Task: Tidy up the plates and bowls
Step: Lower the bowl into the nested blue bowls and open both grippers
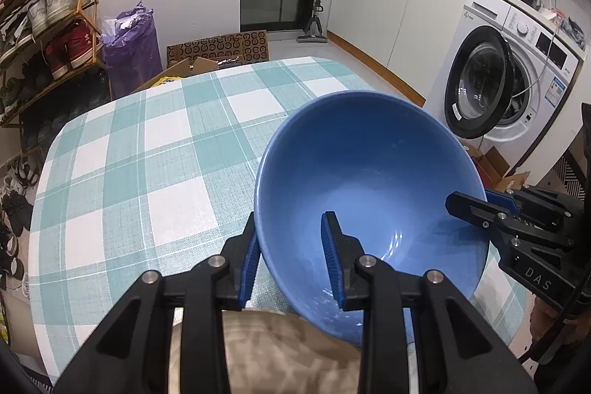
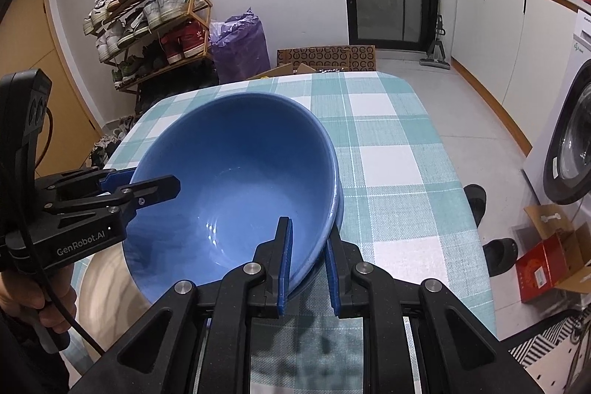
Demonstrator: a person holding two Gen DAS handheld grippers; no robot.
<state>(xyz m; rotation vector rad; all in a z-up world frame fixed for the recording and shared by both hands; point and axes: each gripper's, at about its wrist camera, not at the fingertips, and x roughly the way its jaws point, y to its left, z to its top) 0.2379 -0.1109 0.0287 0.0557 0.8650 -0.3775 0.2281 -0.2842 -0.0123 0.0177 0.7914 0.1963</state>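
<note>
A deep blue bowl (image 1: 369, 165) (image 2: 236, 165) is held tilted over the near part of the checked table (image 1: 147, 135) (image 2: 388, 154). My left gripper (image 1: 291, 218) (image 2: 142, 181) is shut on its left rim, one finger inside and one outside. My right gripper (image 2: 308, 228) (image 1: 469, 200) is shut on the opposite rim in the same way. In the right wrist view a second blue edge (image 2: 339, 205) shows just under the bowl's right rim, like a nested bowl. A blurred beige round thing (image 1: 280, 349) (image 2: 107, 283) lies below the bowl.
A washing machine (image 1: 517, 80) with its door open stands right of the table. A shoe rack (image 2: 155, 24) and a purple bag (image 2: 243, 43) are behind on the left. Cardboard boxes (image 2: 325, 58) sit past the far edge. Black slippers (image 2: 498, 250) and a red box (image 2: 543, 268) lie on the floor.
</note>
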